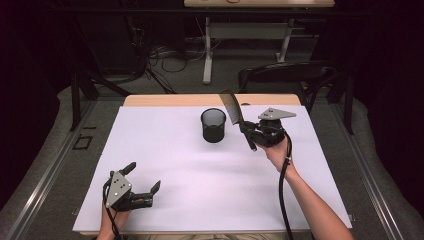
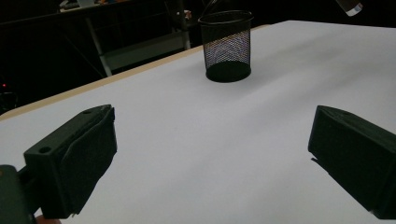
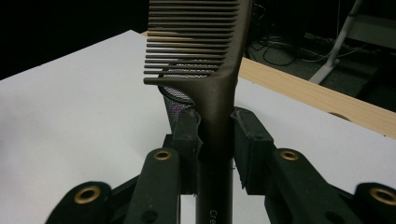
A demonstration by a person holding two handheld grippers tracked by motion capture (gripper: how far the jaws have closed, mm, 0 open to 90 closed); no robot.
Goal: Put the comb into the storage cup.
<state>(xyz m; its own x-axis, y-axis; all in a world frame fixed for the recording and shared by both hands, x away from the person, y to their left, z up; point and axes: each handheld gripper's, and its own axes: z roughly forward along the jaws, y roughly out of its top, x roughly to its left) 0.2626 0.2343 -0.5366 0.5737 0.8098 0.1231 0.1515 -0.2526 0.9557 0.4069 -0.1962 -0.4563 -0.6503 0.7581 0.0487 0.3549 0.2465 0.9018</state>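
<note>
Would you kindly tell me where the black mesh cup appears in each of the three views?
High view: mesh cup at upper centre of the white table.
Left gripper view: top centre, far beyond the jaws.
Right gripper view: mostly hidden behind the comb; mesh peeks at centre.
Shared landmark: the cup itself.

Each hand carries a matte black tool. The left tool (image 1: 133,187) wears a grey three-cornered plate dotted with small holes, and its jaws are blocky, with a small round recess near each tip. The right tool (image 1: 248,131) has the same grey plate, a thick black cable trailing along the bare forearm, and brass-ringed pivot screws on its black linkage arms.
</note>
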